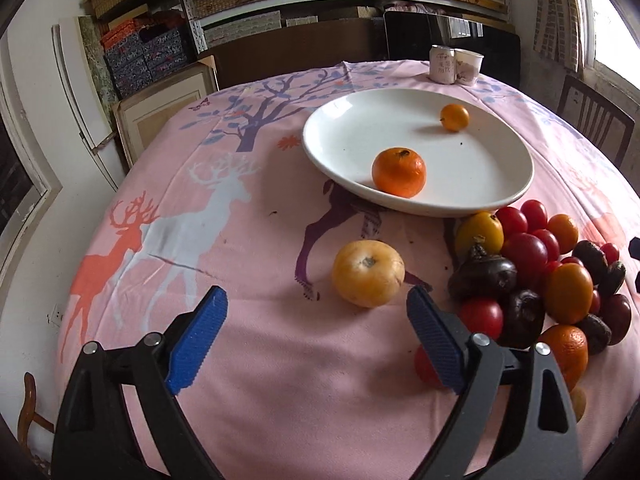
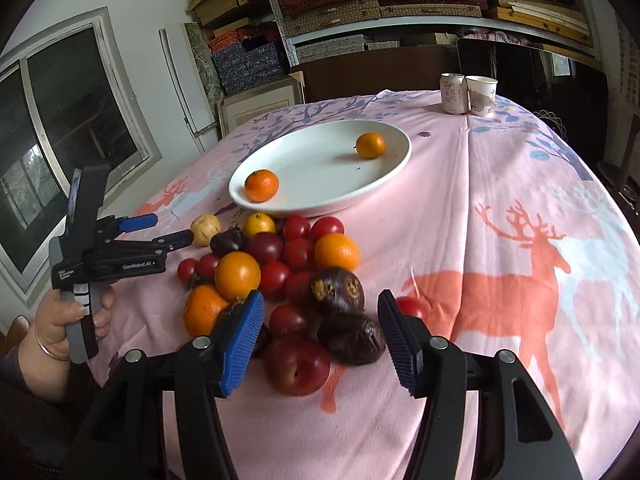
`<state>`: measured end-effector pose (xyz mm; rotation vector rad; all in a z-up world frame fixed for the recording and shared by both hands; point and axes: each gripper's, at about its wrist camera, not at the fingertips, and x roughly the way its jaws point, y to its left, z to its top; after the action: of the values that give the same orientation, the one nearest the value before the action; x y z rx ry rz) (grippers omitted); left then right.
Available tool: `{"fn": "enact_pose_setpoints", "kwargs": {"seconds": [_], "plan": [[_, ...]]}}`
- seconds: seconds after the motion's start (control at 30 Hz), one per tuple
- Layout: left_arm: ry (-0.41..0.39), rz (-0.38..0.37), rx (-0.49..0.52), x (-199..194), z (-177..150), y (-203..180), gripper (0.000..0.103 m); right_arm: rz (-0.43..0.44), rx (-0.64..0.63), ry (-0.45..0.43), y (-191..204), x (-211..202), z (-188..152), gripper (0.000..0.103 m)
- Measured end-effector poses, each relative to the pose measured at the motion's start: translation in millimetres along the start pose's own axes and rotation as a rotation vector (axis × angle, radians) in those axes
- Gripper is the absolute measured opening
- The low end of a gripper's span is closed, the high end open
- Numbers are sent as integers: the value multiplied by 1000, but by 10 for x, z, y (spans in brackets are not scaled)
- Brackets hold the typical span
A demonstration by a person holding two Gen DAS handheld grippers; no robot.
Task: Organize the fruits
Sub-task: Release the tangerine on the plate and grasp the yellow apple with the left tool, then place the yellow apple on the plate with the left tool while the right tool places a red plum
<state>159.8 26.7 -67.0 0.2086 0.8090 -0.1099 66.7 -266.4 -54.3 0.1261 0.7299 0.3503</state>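
A white plate [image 1: 480,184] [image 2: 384,184] holds a tangerine [image 1: 398,172] [image 2: 261,186] and a small orange [image 1: 454,117] [image 2: 370,145]. A pile of red, orange and dark purple fruits [image 1: 536,276] [image 2: 280,276] lies on the cloth in front of the plate. A pale yellow round fruit [image 1: 368,273] [image 2: 205,229] sits apart, just beyond my left gripper [image 1: 316,304], which is open and empty; it also shows in the right wrist view [image 2: 164,232]. My right gripper [image 2: 320,312] is open, with dark purple fruits [image 2: 352,336] and a red plum [image 2: 297,365] between its fingers.
A drink can [image 1: 442,65] [image 2: 453,93] and a paper cup [image 1: 468,66] [image 2: 481,95] stand at the table's far edge. The pink deer tablecloth [image 1: 240,240] [image 2: 520,280] covers the table. Shelves with boxes stand behind. A chair [image 1: 592,120] is at the right.
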Motion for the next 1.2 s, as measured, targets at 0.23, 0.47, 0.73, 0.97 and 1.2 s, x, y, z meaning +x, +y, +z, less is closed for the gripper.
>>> {"fn": "enact_pose_setpoints", "kwargs": {"seconds": [0.23, 0.47, 0.73, 0.97, 1.2], "plan": [[71, -49, 27, 256, 89, -146, 83, -21, -28, -3, 92, -131, -107, 60], [57, -164, -74, 270, 86, -4, 42, -13, -75, 24, 196, -187, -225, 60], [-33, -155, -158, 92, 57, 148, 41, -53, -139, 77, 348, 65, -321, 55], [-41, -151, -158, 45, 20, 156, 41, -8, -82, 71, 239, 142, -332, 41], [-64, -133, -126, -14, 16, 83, 42, 60, 0, -24, 83, -122, -123, 41]]}}
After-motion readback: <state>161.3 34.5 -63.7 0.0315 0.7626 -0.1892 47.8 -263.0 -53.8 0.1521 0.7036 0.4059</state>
